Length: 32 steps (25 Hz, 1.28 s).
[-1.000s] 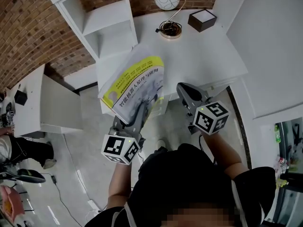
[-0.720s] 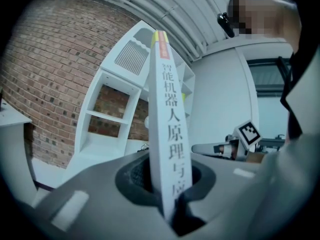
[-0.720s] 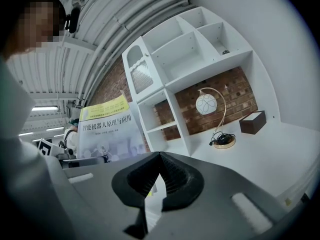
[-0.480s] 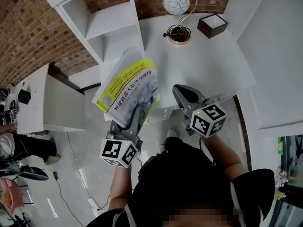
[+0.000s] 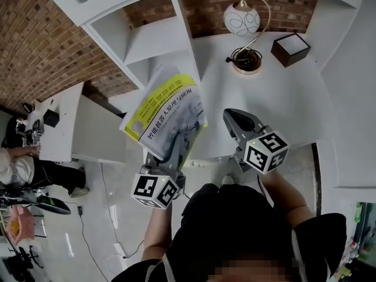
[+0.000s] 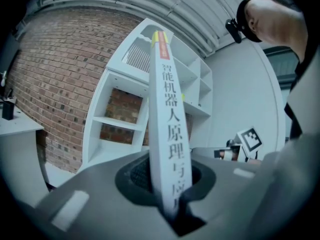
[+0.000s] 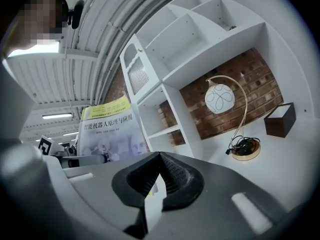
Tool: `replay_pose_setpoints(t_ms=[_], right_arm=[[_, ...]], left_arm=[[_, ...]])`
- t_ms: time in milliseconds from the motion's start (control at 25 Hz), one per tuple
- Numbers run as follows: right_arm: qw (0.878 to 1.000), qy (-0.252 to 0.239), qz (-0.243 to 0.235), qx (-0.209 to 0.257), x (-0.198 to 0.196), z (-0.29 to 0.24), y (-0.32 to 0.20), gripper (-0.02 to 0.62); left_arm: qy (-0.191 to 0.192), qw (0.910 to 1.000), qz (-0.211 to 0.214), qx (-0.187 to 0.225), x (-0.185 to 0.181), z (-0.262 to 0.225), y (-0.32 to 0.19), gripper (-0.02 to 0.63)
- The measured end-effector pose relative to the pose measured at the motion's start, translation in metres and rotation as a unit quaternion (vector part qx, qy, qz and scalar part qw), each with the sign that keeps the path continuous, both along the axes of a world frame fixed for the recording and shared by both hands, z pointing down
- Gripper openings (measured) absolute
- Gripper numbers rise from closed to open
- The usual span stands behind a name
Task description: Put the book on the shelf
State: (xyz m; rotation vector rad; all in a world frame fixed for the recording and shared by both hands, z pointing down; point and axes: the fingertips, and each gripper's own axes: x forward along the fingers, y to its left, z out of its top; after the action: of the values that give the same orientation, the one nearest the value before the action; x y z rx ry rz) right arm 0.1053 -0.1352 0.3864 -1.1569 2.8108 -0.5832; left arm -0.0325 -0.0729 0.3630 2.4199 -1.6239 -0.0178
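The left gripper [image 5: 174, 143] holds a yellow-and-white book [image 5: 167, 111] by its lower edge. In the left gripper view its jaws are narrowed onto the book, which stands upright between the pads with its spine facing the camera. In the head view the book is in the air, with the white shelf unit [image 5: 147, 37] at its 12 o'clock against a brick wall [image 5: 41, 46]. The right gripper [image 5: 235, 117] sits at the book's 3 o'clock, over the edge of the white desk [image 5: 276, 101]. Its jaws are pressed together with nothing between them. A globe lamp [image 5: 242, 22] stands at its 12 o'clock, with a dark box [image 5: 290, 47] at the lamp's 4 o'clock.
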Motion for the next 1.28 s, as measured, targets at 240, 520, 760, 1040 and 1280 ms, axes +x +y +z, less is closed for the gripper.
replay_pose_setpoints(t_ms=[240,520,760,1040,1280], right_arm=[[1.0,0.0,-0.026,0.003,-0.017,0.0,-0.016,-0.005],[1.0,0.006,-0.015,0.019,-0.033,-0.008,-0.037,-0.005],[1.0,0.006,0.002,0.014,-0.06,-0.014,-0.058,-0.005],[1.0,0.008,0.01,0.021,-0.093,-0.021,-0.068,-0.005],[0.999,0.012,0.02,0.033,-0.101,-0.018,-0.07,-0.005]], left_arm=[[-0.013,0.9998,-0.012,0.008,-0.003,-0.001,-0.019,0.066],[-0.002,0.9998,0.0,0.018,-0.02,-0.006,-0.044,0.066],[-0.006,0.9995,0.015,0.027,-0.05,-0.019,-0.07,0.066],[-0.007,0.9988,0.029,0.039,-0.079,-0.031,-0.091,0.066],[-0.004,0.9981,0.042,0.045,-0.085,-0.024,-0.101,0.066]])
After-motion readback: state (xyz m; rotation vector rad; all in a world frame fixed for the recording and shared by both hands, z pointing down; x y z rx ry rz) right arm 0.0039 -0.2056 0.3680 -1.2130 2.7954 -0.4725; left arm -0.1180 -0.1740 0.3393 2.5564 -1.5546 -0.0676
